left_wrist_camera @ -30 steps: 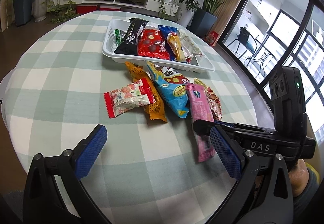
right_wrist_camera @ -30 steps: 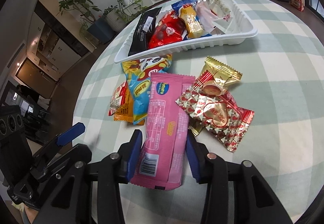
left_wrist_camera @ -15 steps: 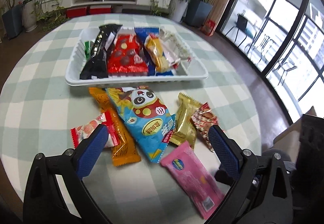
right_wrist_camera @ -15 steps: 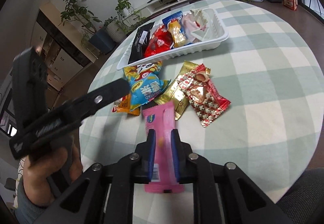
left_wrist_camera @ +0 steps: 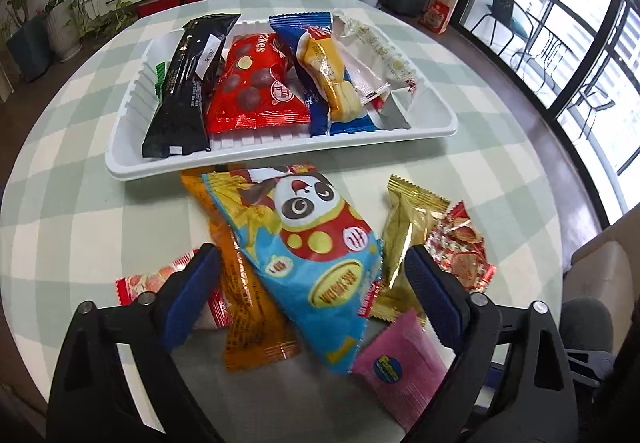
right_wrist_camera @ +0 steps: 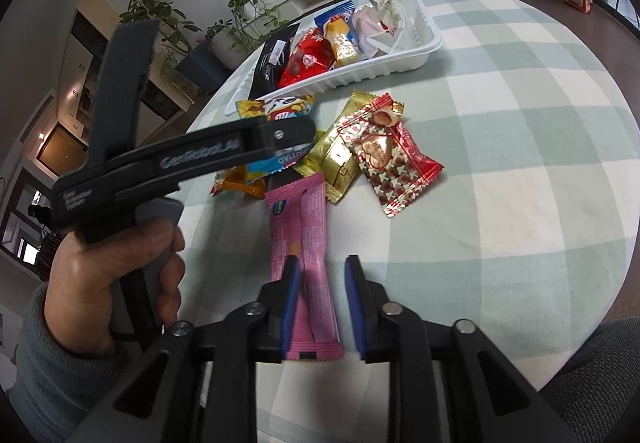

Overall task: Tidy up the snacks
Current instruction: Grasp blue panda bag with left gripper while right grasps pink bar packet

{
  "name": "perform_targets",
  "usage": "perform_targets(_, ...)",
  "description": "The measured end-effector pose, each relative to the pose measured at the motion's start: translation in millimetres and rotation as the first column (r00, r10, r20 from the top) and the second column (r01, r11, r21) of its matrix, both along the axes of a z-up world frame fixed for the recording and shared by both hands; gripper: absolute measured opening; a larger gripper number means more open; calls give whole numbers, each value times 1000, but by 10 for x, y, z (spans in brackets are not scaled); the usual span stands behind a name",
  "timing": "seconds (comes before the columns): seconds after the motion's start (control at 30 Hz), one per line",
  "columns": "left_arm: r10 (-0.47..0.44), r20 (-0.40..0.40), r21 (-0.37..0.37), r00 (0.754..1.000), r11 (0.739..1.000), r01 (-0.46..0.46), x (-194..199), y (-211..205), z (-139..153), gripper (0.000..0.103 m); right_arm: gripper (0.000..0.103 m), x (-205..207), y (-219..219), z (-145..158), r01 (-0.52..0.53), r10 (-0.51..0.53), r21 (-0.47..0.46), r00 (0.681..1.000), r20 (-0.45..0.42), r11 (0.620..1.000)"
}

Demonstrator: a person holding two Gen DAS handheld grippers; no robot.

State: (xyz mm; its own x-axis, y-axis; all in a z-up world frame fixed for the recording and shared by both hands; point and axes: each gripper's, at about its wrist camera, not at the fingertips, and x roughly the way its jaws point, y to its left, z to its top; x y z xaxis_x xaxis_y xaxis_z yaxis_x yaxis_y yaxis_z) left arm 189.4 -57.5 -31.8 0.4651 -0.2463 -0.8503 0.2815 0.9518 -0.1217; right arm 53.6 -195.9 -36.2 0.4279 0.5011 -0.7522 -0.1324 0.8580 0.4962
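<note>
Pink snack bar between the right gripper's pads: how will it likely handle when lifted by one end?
The pink snack bar lies flat and long, so it probably droops slightly. Its glossy wrapper may slip between the opening jaws.

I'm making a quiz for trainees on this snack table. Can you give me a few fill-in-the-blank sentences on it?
1. The white tray stands on a ____ tablecloth.
2. The packet lying between the right gripper fingers is ____ in colour.
3. The blue panda bag lies partly on top of the ____ packet.
4. The gold packet lies ____ the tray.

Missing words: checked; pink; orange; outside
</note>
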Motion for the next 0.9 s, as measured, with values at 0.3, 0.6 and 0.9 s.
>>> perform_targets(0.3,-41,17,-12,999,999,41,65,44,-22,52,43,2,24,-13,-5,5,-12,1000,-4,1000)
perform_targets(0.6,-75,40,-70,996,995,77,-11,115,16,43,70,-27,17,-9,26,-27,-18,999,-19,999)
perform_targets(0.9,-120,-11,-92,993,989,119,-29,200,-2,39,74,-39,130,-16,10,-10,-66,1000,-4,998)
